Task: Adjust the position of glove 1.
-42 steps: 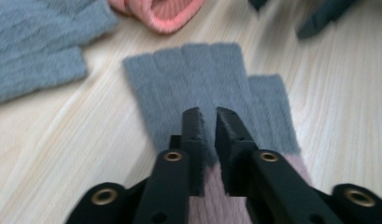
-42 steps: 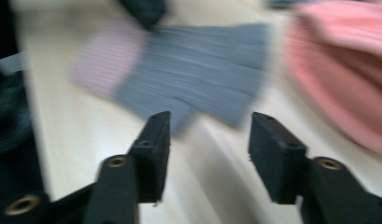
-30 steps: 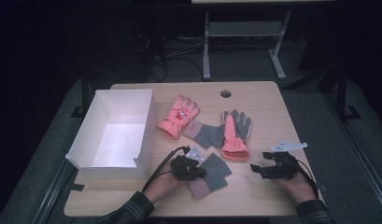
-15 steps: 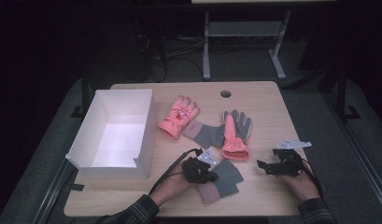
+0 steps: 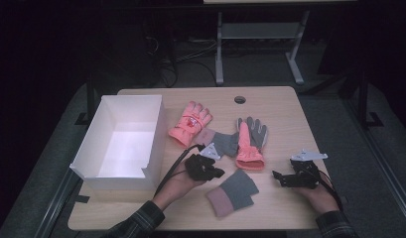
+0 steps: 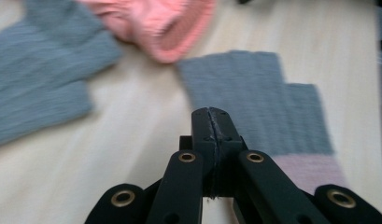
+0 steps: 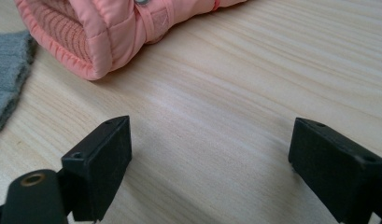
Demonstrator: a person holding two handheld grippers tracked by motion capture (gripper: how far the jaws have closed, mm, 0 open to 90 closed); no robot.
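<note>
Grey glove with pink cuff (image 5: pixel 233 192): flat on the bench (image 5: pixel 285 104), just beyond the tips of the left fingers, between the two grippers; cuff toward the person.
Same glove, left gripper view (image 6: pixel 268 102): ahead and right of the closed tips, pink band (image 6: pixel 314 170) nearest.
Left gripper (image 5: pixel 216 172): fingers pressed together, nothing between them; held by the left hand (image 5: pixel 178 183).
Right gripper (image 5: pixel 277 176): fingers spread wide, bare wood between them; held by the right hand (image 5: pixel 317 196), well apart from the grey glove.
Pink-and-grey glove (image 5: pixel 250 141): past both sets of fingers, cuff toward the person; in the right gripper view its pink cuff (image 7: pixel 81 42) ahead and left of the fingers.
Second grey glove (image 5: pixel 220 143): beyond the left fingers, touching the pink-and-grey glove.
Pink glove (image 5: pixel 189 123): farther off, past the second grey glove.
White box (image 5: pixel 91 148): open, left of the left fingers, near the bench edge.
</note>
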